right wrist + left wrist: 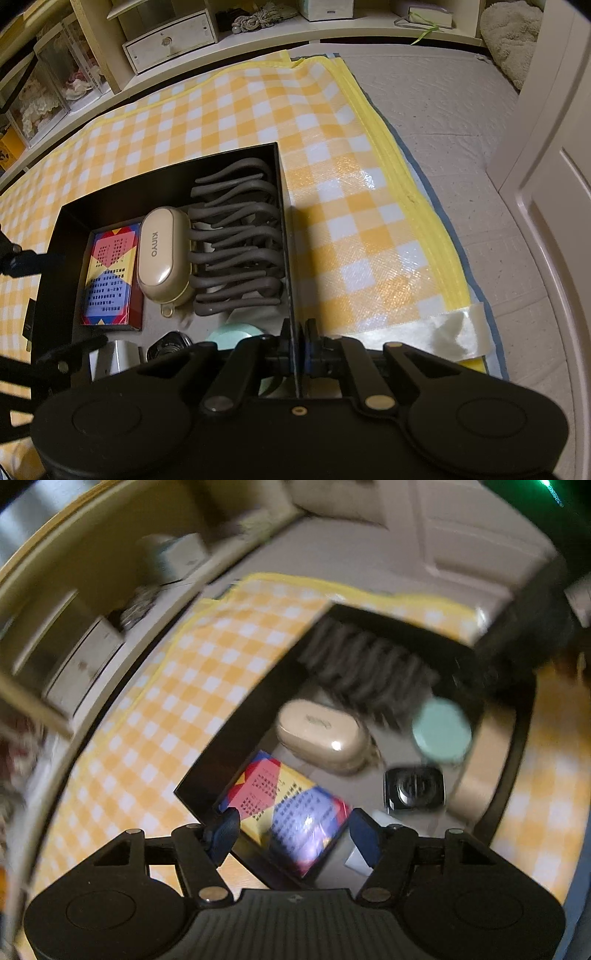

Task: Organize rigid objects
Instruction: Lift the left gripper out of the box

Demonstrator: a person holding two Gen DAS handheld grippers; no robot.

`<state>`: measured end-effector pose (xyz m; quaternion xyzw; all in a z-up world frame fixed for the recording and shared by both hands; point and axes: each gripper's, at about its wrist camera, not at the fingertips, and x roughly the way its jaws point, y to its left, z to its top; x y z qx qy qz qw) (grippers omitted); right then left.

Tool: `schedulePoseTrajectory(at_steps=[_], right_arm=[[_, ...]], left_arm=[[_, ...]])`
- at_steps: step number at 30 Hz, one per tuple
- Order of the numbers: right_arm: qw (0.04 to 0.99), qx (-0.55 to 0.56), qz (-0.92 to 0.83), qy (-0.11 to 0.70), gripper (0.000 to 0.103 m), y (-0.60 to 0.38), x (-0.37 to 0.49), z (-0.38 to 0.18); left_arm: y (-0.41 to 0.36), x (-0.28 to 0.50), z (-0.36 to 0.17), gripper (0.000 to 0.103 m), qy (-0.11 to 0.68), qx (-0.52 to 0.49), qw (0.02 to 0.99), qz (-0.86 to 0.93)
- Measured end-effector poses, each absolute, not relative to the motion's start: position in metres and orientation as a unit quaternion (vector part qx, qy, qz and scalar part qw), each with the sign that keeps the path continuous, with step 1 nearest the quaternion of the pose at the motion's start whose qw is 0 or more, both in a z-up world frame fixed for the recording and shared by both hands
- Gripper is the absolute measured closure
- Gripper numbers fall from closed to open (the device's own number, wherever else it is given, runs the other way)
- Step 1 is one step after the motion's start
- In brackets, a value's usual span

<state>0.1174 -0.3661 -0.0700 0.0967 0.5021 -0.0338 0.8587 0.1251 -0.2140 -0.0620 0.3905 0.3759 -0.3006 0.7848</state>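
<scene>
An open black box (166, 173) lies on a yellow-checked mat. Inside it are a grey wavy rack (236, 236), a beige oval case (162, 251), a colourful card box (110, 273), a mint round disc (232, 334) and a small black square object (170, 345). My right gripper (296, 347) is shut on the box's thin right wall. My left gripper (294, 834) hangs open over the box's near-left corner. The card box (288, 805) lies flat just ahead of its fingers, and the pads do not press on it. The left wrist view is blurred.
The checked mat (332, 177) covers a pale quilted floor pad (443, 122); its near-right corner is taped down (443, 332). Low shelves with a white drawer (170, 40) run along the back. A white door (554, 184) stands at the right and a fluffy cushion (509, 33) beyond it.
</scene>
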Motion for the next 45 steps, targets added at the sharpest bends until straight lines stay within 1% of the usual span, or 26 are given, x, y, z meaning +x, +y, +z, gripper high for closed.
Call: schedulePoseTrajectory(at_steps=[2,6,12,16,18,19,20,21,25,26,36,45], right_arm=[[0.859,0.096,-0.034,0.502,0.097,-0.366,0.118,-0.07],[0.859,0.097,-0.034,0.502,0.097,-0.366,0.118,-0.07],[0.859,0.097,-0.034,0.502,0.097,-0.366,0.118,-0.07],[0.858,0.1,-0.036,0.502,0.097,-0.366,0.117,-0.07],[0.858,0.104,-0.038,0.502,0.097,-0.366,0.118,-0.071],[0.857,0.105,-0.038,0.502,0.097,-0.366,0.117,-0.071],[0.857,0.106,-0.038,0.503,0.097,-0.366,0.117,-0.071],[0.857,0.107,-0.038,0.503,0.097,-0.367,0.117,-0.07],[0.857,0.106,-0.037,0.504,0.097,-0.366,0.117,-0.071],[0.856,0.105,-0.037,0.504,0.097,-0.366,0.117,-0.071],[0.857,0.093,-0.037,0.505,0.097,-0.365,0.114,-0.069],[0.858,0.074,-0.038,0.507,0.099,-0.36,0.114,-0.068]], left_arm=[[-0.214,0.122,-0.062,0.037,0.377,0.401,0.776,-0.308],[-0.208,0.123,-0.054,0.037,0.377,0.369,0.789,-0.316],[-0.199,0.124,-0.032,0.037,0.377,0.306,0.809,-0.332],[-0.189,0.121,-0.015,0.036,0.385,0.247,0.82,-0.345],[-0.183,0.118,-0.008,0.03,0.389,0.221,0.823,-0.349],[-0.18,0.115,-0.005,0.023,0.389,0.209,0.826,-0.35],[-0.178,0.113,-0.003,0.018,0.389,0.201,0.828,-0.351],[-0.176,0.11,-0.001,0.016,0.388,0.195,0.83,-0.351],[-0.167,0.099,0.003,0.001,0.388,0.182,0.833,-0.35],[-0.165,0.095,0.003,0.0,0.388,0.179,0.833,-0.352],[-0.141,0.067,0.001,0.0,0.397,0.163,0.83,-0.356],[-0.129,0.053,0.003,0.0,0.38,0.15,0.84,-0.358]])
